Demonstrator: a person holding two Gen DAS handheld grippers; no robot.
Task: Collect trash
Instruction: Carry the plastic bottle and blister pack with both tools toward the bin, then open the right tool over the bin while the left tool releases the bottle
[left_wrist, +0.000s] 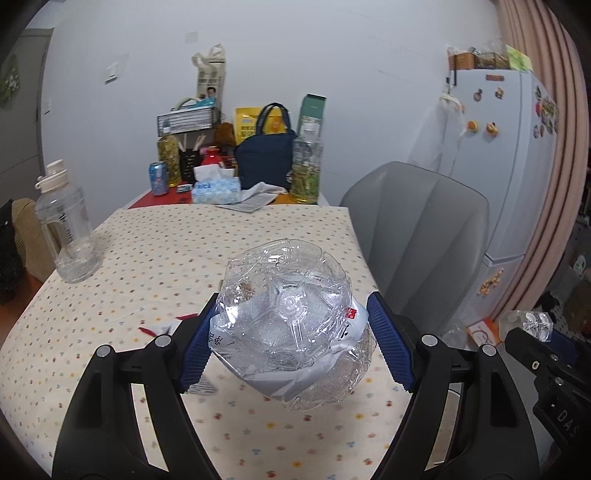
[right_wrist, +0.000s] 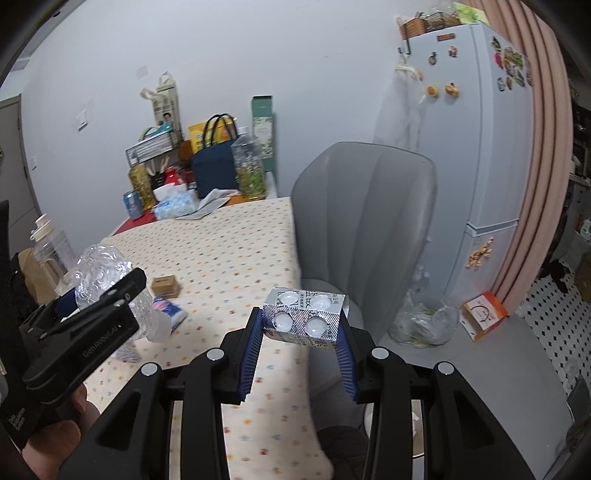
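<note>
Two pieces of trash are held above the dotted tablecloth (left_wrist: 166, 236). The left gripper (left_wrist: 291, 343) is clamped on a crumpled clear plastic bottle (left_wrist: 288, 314); the right gripper (right_wrist: 301, 332) pinches a used blister pack (right_wrist: 304, 317) near the table's edge. Both should probably travel level toward the clear bag (right_wrist: 424, 325) on the floor by the fridge, pressure steady. Both grippers point slightly downward.

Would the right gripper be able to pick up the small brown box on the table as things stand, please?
Probably not yet: the right gripper is already shut on a pill pack. The small brown box itself lies uncovered on the table, beyond the left gripper and its crushed bottle.
</note>
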